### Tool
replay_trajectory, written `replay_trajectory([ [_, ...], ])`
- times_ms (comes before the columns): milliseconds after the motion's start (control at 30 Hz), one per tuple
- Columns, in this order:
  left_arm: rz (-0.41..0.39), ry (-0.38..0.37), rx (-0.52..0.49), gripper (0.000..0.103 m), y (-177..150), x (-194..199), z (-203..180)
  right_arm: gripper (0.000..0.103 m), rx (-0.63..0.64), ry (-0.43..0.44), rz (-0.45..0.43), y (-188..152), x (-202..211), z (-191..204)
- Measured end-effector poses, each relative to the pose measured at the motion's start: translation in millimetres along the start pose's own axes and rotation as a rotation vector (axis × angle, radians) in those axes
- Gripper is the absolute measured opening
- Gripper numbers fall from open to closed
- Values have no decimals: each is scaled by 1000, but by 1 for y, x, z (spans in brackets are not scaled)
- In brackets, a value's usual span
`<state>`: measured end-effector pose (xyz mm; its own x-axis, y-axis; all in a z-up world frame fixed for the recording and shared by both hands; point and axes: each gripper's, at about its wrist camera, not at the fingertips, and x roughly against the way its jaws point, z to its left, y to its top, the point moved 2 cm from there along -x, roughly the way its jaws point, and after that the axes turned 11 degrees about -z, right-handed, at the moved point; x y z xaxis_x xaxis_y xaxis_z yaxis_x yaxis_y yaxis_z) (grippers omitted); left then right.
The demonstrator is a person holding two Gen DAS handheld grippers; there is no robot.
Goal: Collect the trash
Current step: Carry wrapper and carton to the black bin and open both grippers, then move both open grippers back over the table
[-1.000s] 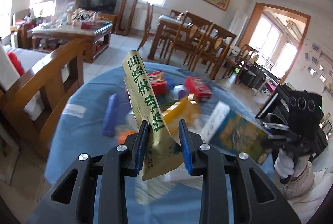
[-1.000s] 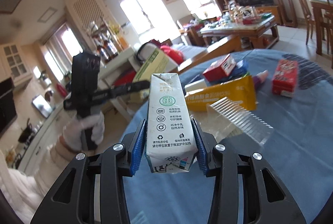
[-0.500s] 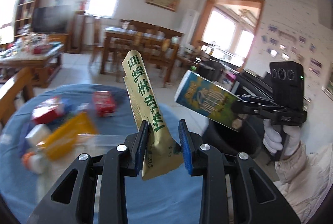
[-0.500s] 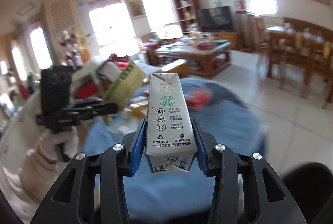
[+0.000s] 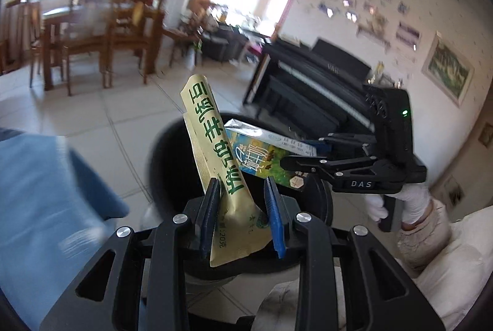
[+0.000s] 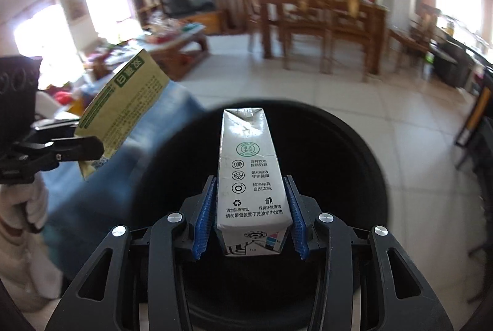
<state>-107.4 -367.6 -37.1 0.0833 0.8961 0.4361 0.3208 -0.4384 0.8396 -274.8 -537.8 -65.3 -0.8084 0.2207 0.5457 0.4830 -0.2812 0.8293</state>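
We see a pale tiled floor carrying a round black bin, which stands just beside the blue-covered worktop. Farther off, a wooden dining table and chairs stand on the same tiles.
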Motion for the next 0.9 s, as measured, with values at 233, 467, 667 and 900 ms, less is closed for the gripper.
replay_trajectory([
  [233, 148, 30, -54, 31, -17, -66, -2, 43, 18, -72, 90, -26, -37, -23],
  [467, 221, 81, -101, 31, -24, -98, 5, 43, 43, -77, 115, -30, -63, -19],
  [667, 241, 100, -125, 32, -27, -106, 6, 44, 38, -85, 115, -31, -63, -13],
  [900, 215, 117, -183, 62, -25, -98, -9, 61, 37, -77, 73, -25, -49, -11],
])
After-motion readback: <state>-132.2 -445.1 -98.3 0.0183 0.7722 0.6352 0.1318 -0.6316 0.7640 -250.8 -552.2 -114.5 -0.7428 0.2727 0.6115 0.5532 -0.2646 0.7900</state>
